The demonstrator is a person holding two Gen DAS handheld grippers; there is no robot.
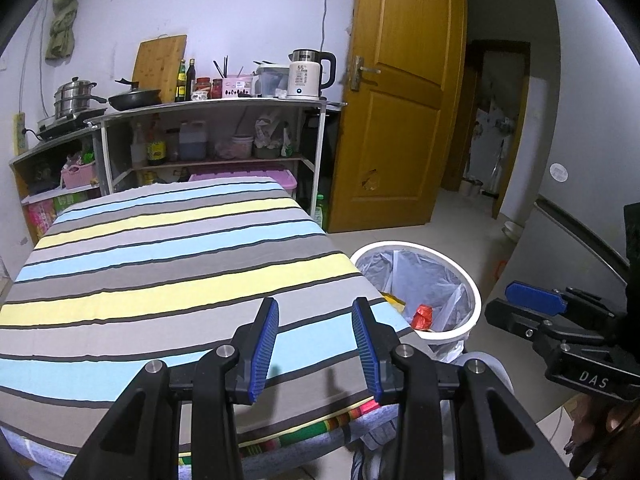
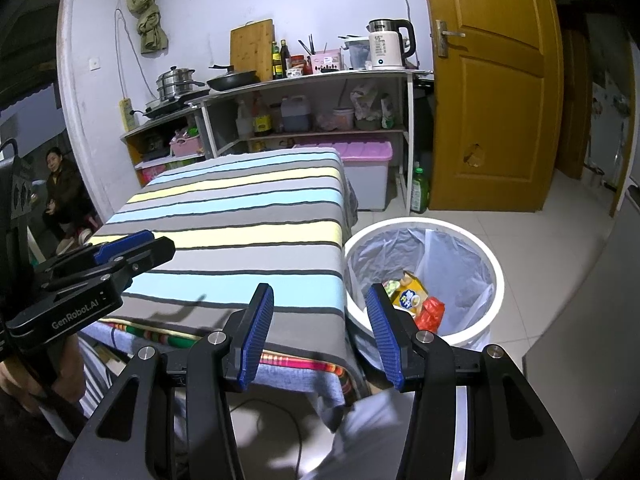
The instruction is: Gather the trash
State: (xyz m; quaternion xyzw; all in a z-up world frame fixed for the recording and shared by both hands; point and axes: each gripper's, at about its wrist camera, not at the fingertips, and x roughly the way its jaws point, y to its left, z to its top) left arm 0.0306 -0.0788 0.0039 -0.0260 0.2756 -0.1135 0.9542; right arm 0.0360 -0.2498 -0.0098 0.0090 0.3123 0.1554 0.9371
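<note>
Both grippers stand wide open and empty: the left gripper [image 1: 316, 344] over the striped tablecloth [image 1: 160, 280], the right gripper [image 2: 320, 332] at the table's corner beside the white trash bin [image 2: 494, 280]. Only the right wrist view shows the yellow carton [image 2: 410, 294] lying against the red wrapper [image 2: 430, 312] inside the liner; the left view catches the wrapper [image 1: 422, 316] but the table edge hides most of the carton. Its print is unreadable.

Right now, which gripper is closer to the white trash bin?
Right. The right gripper hangs open at the table's corner, right beside the white trash bin. The left gripper hangs open over the striped tablecloth, farther from the bin.
</note>
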